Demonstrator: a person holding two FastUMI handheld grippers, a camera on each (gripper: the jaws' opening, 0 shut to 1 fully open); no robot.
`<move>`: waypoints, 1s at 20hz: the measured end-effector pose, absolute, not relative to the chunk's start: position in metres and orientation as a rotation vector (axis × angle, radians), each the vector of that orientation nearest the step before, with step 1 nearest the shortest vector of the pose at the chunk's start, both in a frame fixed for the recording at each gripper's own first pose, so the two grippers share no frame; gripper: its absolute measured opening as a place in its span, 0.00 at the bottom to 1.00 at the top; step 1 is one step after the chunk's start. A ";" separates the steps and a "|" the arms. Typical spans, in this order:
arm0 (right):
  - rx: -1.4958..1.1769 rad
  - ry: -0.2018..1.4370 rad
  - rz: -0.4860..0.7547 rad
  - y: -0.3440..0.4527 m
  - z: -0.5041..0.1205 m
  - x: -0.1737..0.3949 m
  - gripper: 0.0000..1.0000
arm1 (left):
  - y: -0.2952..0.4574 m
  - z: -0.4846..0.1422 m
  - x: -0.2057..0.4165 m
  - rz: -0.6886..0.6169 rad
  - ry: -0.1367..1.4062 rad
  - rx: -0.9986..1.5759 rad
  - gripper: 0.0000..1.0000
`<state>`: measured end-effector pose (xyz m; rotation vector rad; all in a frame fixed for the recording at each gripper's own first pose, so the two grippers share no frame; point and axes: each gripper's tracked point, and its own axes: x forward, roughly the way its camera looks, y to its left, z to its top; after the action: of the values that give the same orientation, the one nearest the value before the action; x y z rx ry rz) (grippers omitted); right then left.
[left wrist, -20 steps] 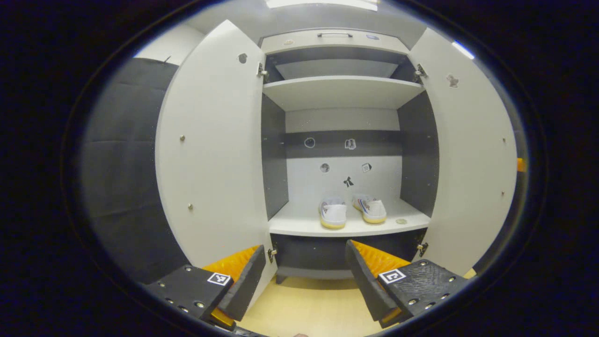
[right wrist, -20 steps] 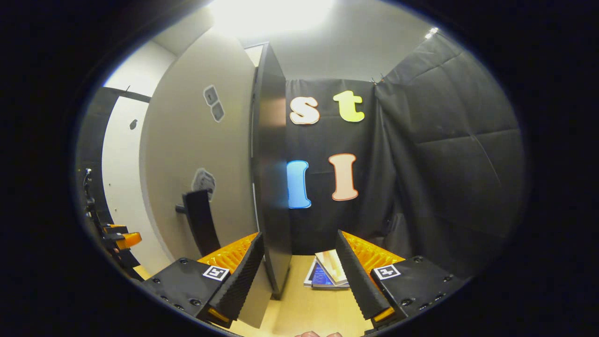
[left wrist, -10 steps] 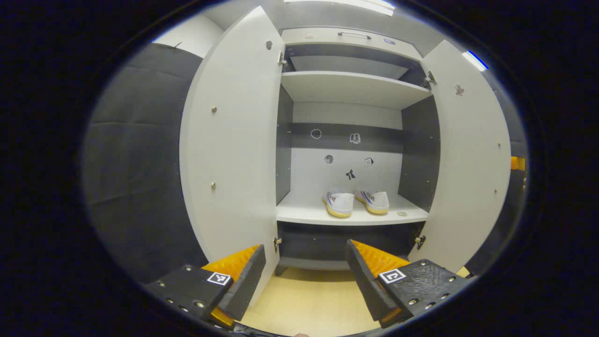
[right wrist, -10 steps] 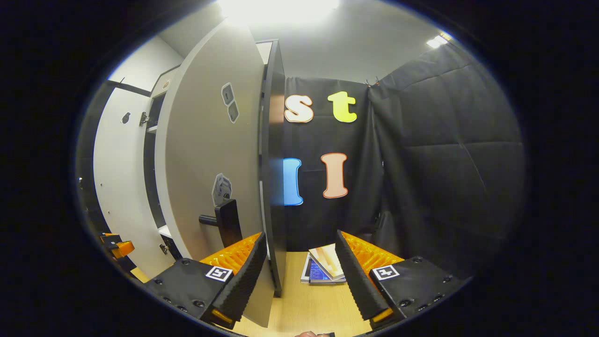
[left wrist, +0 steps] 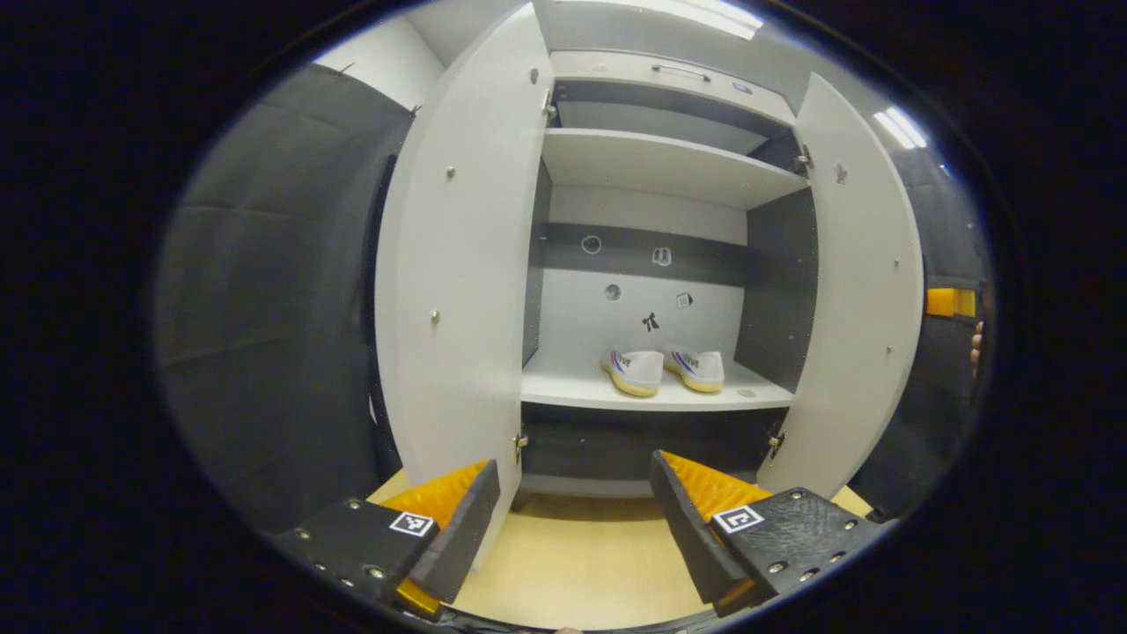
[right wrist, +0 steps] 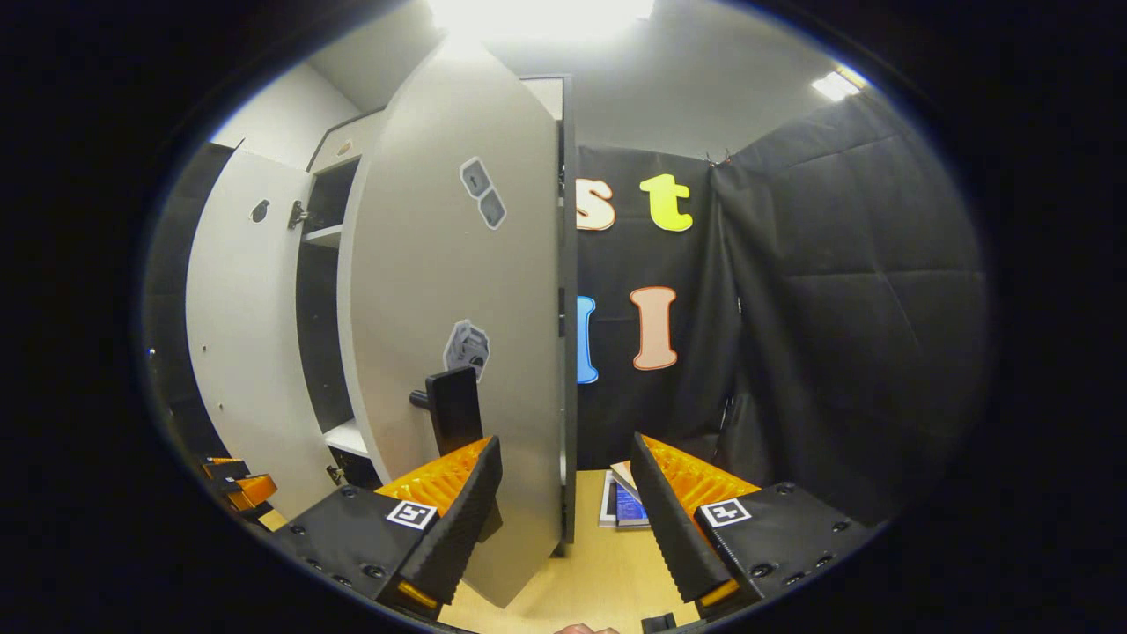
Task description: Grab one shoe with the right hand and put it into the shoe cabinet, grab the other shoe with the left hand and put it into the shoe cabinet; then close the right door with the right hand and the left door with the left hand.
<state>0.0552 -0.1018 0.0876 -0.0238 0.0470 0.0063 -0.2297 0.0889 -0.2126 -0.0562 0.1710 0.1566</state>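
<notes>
I am holding my right gripper [right wrist: 563, 519] wide apart and empty, its fingers straddling the free edge of the tall pale grey right door [right wrist: 458, 335] of the cabinet, just beside the door's black bar handle [right wrist: 453, 409], because that outer edge looks like the place from which I can swing the panel shut. Beyond that edge a small stack of booklets [right wrist: 623, 506] is lying on the light wooden floor [right wrist: 607, 568]. My left gripper [left wrist: 572, 528] is also hanging spread and gripping nothing, low over the floor and in front of the cabinet, waiting for its turn. Its left finger is showing against the foot of the pale grey left door [left wrist: 458, 291], which is standing fully swung out. Farther in, the two white shoes with yellow soles [left wrist: 665, 370] are sitting side by side on the grey lower shelf [left wrist: 572, 387], so I am judging the stowing done and only the two doors left to close, right one first.
</notes>
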 end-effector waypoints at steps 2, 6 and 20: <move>-0.012 0.040 0.016 -0.087 0.087 0.058 0.93 | 0.096 -0.215 -0.237 0.160 0.169 -0.070 0.98; -0.036 0.042 0.069 -0.045 0.076 0.067 0.93 | 0.117 -0.227 -0.256 0.198 0.187 -0.090 0.98; -0.005 0.132 0.100 -0.012 0.023 0.062 0.97 | 0.238 -0.195 -0.300 0.358 0.119 -0.117 0.94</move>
<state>0.0616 -0.0122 0.0227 -0.0052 0.1316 0.0999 -0.2999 0.2381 -0.1955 -0.1167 0.1193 0.3582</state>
